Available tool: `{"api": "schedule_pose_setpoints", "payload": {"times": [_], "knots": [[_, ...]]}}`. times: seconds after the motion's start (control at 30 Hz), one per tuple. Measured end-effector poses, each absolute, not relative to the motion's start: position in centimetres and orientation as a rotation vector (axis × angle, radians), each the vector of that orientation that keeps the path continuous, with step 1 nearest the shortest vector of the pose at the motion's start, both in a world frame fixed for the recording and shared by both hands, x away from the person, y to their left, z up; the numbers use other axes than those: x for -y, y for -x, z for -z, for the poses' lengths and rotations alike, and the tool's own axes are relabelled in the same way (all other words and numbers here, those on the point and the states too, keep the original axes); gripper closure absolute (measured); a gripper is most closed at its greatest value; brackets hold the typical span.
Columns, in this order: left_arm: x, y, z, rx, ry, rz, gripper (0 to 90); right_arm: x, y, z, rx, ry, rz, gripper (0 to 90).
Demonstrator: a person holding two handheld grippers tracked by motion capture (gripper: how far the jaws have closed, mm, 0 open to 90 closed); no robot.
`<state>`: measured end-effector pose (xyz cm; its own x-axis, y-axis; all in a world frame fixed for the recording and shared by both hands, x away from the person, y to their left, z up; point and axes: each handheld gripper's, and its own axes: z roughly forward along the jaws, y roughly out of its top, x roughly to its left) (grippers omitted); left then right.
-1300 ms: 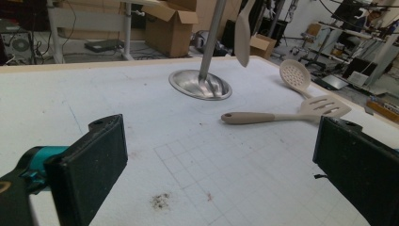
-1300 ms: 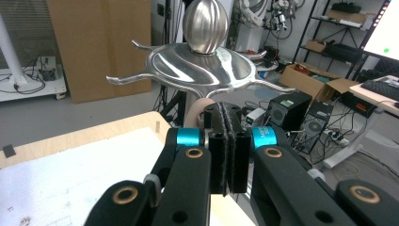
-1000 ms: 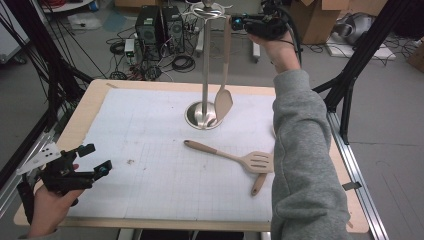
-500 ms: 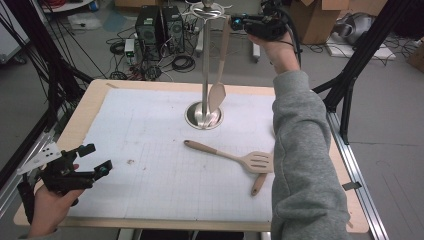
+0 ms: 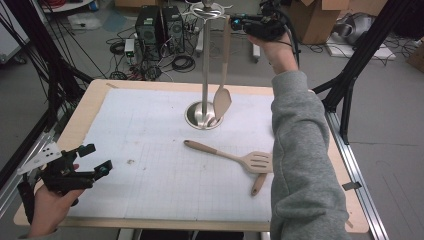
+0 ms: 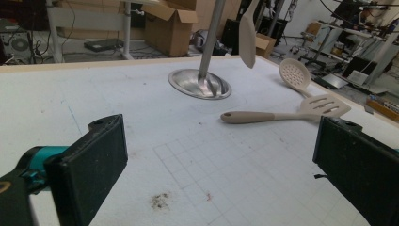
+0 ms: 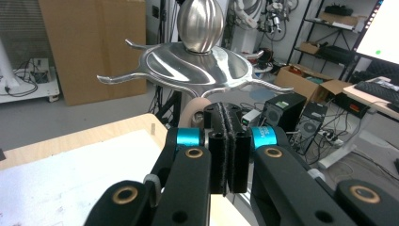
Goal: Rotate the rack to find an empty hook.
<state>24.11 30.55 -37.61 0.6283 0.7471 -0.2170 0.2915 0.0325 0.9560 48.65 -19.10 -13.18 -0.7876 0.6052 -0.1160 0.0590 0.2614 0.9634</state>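
- you are at the hanging step: your right gripper (image 5: 239,21) is pressed closed by the top of the beige spatula (image 5: 222,100), which hangs beside the steel stand (image 5: 205,65). whether the pads pinch its handle, i cannot tell.
- next, check that it sits on a curved hook (image 7: 117,77), then draw back.
- your left gripper (image 5: 90,162) waits wide open, empty.
- the slotted turner (image 5: 235,157) lies on the white mat, smooth and matte.
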Motion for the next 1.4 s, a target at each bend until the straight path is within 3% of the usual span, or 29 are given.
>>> {"api": "schedule_pose_setpoints", "payload": {"times": [1.4], "knots": [[-30.1, -24.3, 37.8, -0.894, -1.566, -0.426, 3.9, 17.0, -47.4, 13.0, -2.12, -0.498, -1.573, 89.6]]}}
